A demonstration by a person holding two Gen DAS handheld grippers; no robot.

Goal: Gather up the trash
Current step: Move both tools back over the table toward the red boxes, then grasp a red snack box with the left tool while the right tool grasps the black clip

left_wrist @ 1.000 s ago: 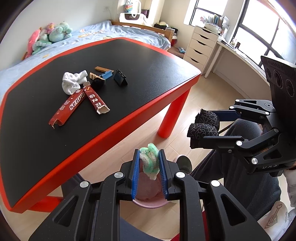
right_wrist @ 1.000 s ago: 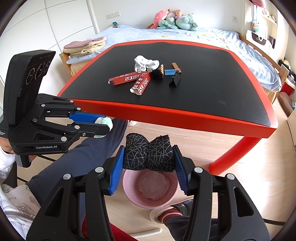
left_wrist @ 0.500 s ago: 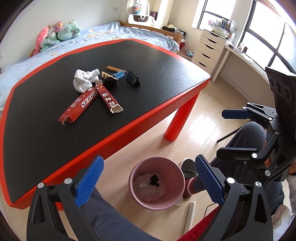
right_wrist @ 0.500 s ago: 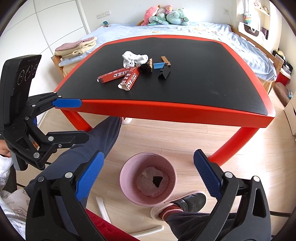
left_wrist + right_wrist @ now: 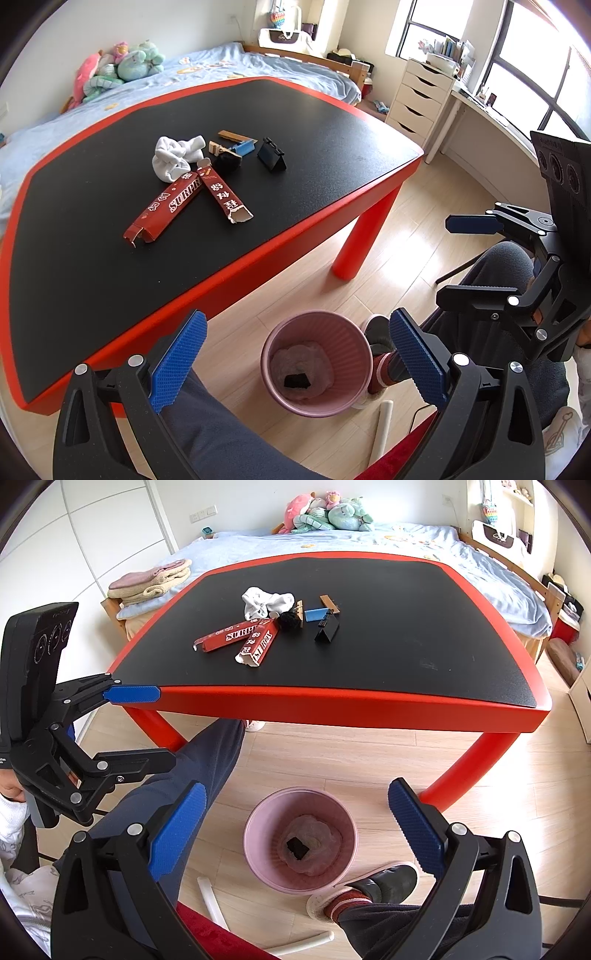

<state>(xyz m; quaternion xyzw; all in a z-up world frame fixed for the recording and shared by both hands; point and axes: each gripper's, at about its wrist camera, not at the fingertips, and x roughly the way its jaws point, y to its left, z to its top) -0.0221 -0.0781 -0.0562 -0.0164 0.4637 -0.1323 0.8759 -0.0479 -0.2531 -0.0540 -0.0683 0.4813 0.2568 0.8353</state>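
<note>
A pink ribbed bin (image 5: 317,360) (image 5: 300,840) stands on the wood floor below the table's front edge, with a black item and pale wad inside. My left gripper (image 5: 295,363) is wide open and empty above it; it shows from the side in the right wrist view (image 5: 147,723). My right gripper (image 5: 295,834) is also wide open and empty above the bin, and shows at the right of the left wrist view (image 5: 458,258). On the black table (image 5: 110,280) lie two torn red boxes (image 5: 166,205) (image 5: 255,646), a white sock (image 5: 175,160) (image 5: 264,602), a black binder clip (image 5: 271,158) and small clips.
The person's legs and slippered foot (image 5: 373,890) are beside the bin. White tubes (image 5: 210,897) lie on the floor. A red table leg (image 5: 362,240) stands behind the bin. A bed (image 5: 369,542) and white drawers (image 5: 421,99) lie beyond.
One second ago the left gripper held a green-white wad and the right a black sock over the bin. Both opened and dropped them in; both stay wide open.
</note>
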